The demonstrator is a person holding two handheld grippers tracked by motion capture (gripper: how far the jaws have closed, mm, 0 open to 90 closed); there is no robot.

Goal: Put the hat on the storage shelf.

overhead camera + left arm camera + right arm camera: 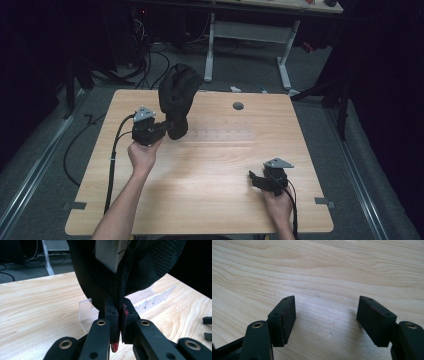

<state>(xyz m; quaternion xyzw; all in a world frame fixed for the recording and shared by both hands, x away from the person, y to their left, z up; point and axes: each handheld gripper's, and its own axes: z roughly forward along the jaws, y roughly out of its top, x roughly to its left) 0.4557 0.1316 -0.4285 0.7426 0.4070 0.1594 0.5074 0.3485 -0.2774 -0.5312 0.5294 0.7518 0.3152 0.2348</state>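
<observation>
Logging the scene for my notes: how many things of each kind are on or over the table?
Black cap: 1
Clear rack: 1
Tongs: 2, left and right
Total: 4

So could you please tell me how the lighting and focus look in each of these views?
High view: dim surroundings, light pooled on the table. Left gripper view: the black cap is blurred close up. Right gripper view: soft glare on the wood between the open hand-held gripper jaws.
</observation>
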